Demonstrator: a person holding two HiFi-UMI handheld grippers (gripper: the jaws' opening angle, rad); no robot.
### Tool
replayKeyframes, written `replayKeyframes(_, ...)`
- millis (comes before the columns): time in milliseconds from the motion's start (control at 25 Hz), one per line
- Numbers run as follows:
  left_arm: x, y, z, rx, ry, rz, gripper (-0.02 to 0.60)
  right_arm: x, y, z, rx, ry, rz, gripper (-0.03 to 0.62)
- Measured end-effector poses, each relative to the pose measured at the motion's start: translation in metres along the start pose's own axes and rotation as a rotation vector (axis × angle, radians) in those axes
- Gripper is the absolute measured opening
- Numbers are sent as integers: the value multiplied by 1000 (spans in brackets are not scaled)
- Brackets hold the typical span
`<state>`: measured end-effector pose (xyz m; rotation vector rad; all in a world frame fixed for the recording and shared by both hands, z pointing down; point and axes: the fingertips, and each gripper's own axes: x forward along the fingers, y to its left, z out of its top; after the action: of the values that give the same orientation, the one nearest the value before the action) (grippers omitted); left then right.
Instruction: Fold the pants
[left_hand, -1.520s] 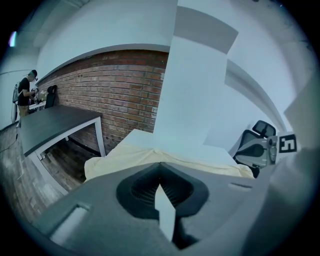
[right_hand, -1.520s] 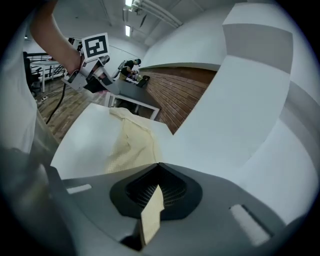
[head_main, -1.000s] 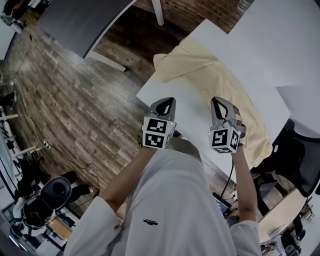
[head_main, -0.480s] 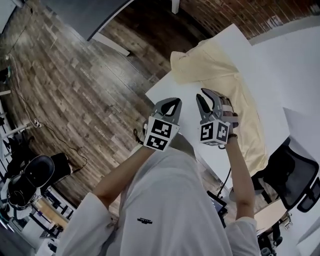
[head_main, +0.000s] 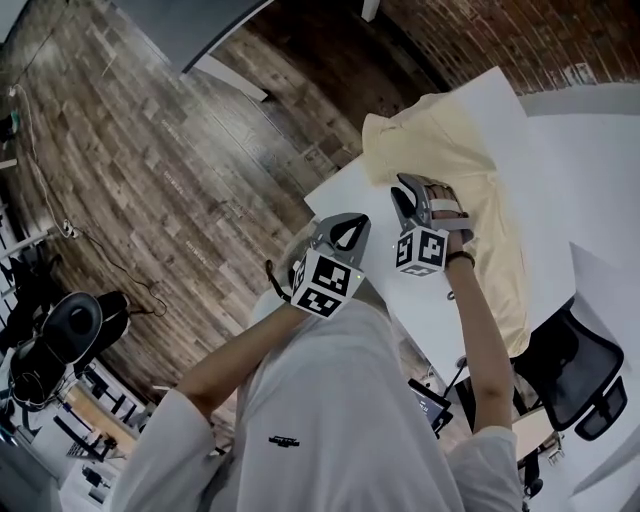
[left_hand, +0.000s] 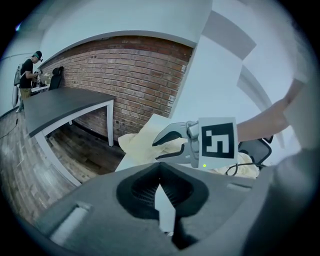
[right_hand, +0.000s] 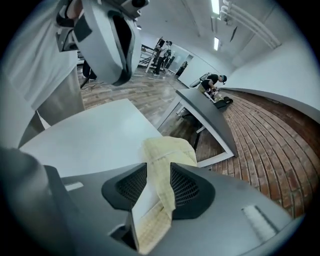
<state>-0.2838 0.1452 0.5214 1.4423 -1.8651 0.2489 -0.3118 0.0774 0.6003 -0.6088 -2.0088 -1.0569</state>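
Observation:
Pale yellow pants (head_main: 450, 170) lie spread along the white table (head_main: 348, 192), one end bunched at the far corner. My right gripper (head_main: 408, 192) hangs over the near edge of the pants, its jaws opening. In the right gripper view (right_hand: 159, 172) the cloth (right_hand: 167, 150) shows through the gap between the jaws, and the pads do not press on it. My left gripper (head_main: 352, 222) is shut and empty, just left of the right one over the table's near corner. From the left gripper view (left_hand: 160, 172) the right gripper (left_hand: 172, 142) appears in front of the pants (left_hand: 134, 142).
A dark table (left_hand: 60, 102) stands beyond on the wooden floor, in front of a brick wall (left_hand: 125, 65). A black office chair (head_main: 565, 375) sits at the white table's right side, another (head_main: 60, 340) at the far left. People stand far off by a dark table (right_hand: 212, 82).
Both grippers have moved down and toward the pants, the right one farther. The right gripper has rolled and its jaws have come apart. The left stays shut.

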Motion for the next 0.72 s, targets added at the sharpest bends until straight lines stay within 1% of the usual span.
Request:
replayKeyframes(120, 3, 4, 1, -2, 3, -7, 5, 9, 1, -8, -3, 28, 22, 149)
replayKeyframes(200, 4, 9, 3, -1, 1, -8, 5, 13, 1, -8, 5, 36, 29, 131)
replayKeyframes(240, 4, 12, 4, 1, 1, -8, 5, 15, 2, -8, 1, 41, 30, 111)
replayKeyframes(280, 5, 14, 6, 2, 0, -8, 5, 15, 1, -8, -6, 44, 30, 67)
replayKeyframes(320, 6, 15, 8, 4, -1, -10, 5, 14, 0, -8, -7, 45, 29, 6)
replayKeyframes(440, 8, 21, 12, 4, -3, -13, 5, 5, -15, -1, 34, 25, 12, 6)
replayKeyframes(560, 10, 25, 15, -14, -5, -16, 5, -9, -43, 7, 62, 5, -33, 6)
replayKeyframes(720, 18, 28, 23, -23, -11, -40, 5, -21, -85, 3, 149, 3, -104, 6)
